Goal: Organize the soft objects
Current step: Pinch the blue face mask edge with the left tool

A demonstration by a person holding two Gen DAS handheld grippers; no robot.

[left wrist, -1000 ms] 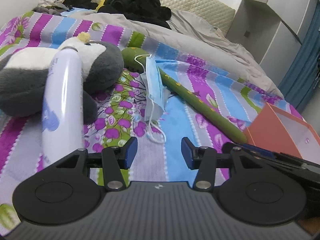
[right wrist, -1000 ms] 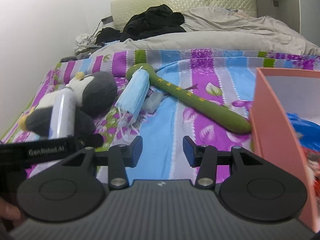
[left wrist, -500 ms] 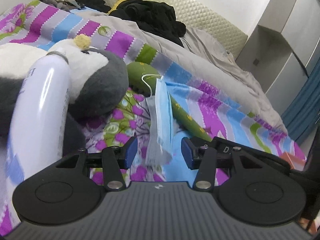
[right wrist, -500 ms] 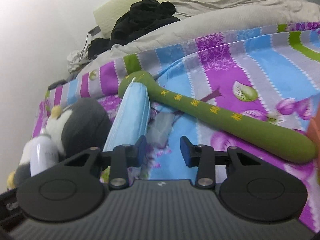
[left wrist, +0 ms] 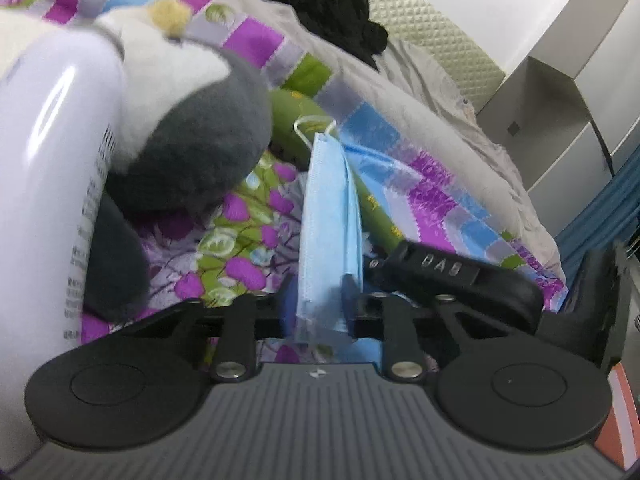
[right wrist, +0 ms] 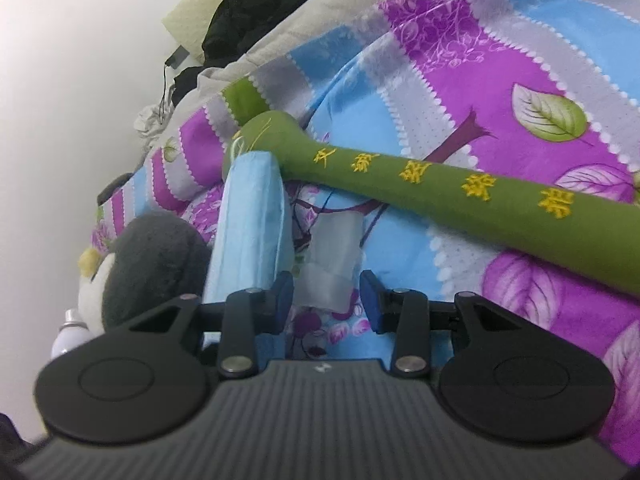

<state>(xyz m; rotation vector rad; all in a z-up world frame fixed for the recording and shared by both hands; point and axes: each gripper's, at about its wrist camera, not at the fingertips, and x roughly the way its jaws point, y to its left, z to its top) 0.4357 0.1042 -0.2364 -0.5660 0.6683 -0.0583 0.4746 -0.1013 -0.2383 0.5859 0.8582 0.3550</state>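
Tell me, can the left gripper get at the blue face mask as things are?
Probably yes. The left gripper is open with the blue face mask already lying between its fingers, nothing covering it. The right gripper sits close alongside and might crowd it.

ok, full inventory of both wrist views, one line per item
face mask: 1, light blue, on the bedspread, its near end between the left gripper's jaws
plush penguin: 1, grey and white, left of the mask
spray bottle: 1, white, against the penguin
massage stick: 1, green with yellow characters, lying across the bedspread
clear wrapper: 1, transparent, ahead of the right gripper
bedspread: 1, purple, blue, grey stripes
black clothes: 1 pile, by the headboard
left gripper: black, jaws around the mask
right gripper: black, jaws open
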